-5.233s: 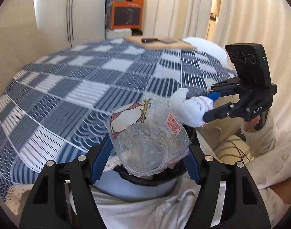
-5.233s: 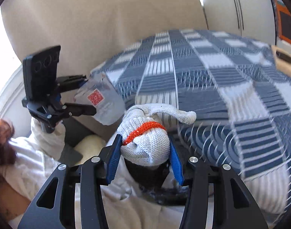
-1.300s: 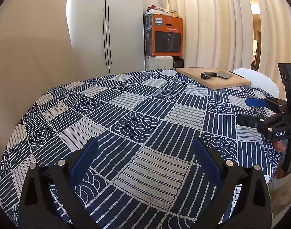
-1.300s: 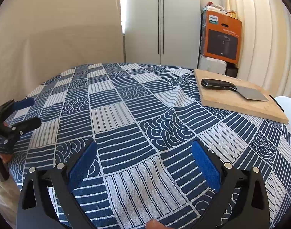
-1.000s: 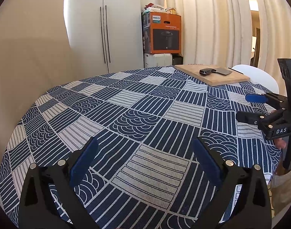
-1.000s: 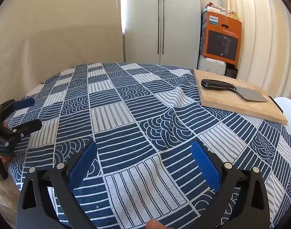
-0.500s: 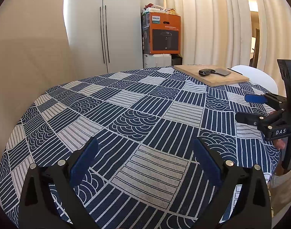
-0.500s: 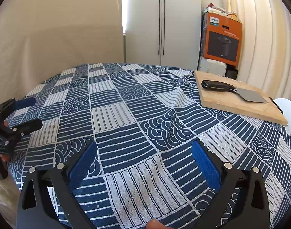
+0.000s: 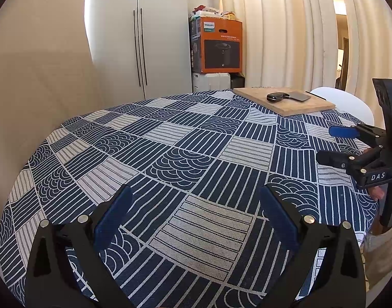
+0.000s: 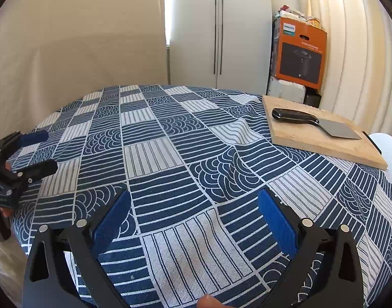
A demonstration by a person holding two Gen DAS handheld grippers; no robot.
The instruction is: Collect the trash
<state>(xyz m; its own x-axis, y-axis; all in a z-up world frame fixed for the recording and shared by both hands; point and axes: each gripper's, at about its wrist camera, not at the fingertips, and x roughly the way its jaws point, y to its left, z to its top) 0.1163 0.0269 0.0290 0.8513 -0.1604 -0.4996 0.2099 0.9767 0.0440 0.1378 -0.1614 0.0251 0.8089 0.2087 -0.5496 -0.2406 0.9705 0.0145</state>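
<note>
Two grippers are held low over the near edge of the counter (image 9: 185, 138), which is covered by a blue-and-white patterned cloth. The left gripper (image 9: 196, 218) is seen with its blue-padded fingers (image 9: 113, 213) spread wide and nothing between them; the right gripper (image 10: 196, 218) is likewise spread wide and holds nothing. Each is visible from the other's camera, at the counter's rim, level and pointing inward: the right gripper (image 9: 334, 146) at the right edge, the left gripper (image 10: 39, 151) at the left edge. No trash is to be found on the cloth or between the fingers in either view. A cutting board (image 10: 321, 136) carrying a cleaver (image 10: 314, 123) lies at the far right side. Five seconds earlier a clear plastic cup was clamped in the left fingers and a knitted glove in the right; both have since gone from view.
</note>
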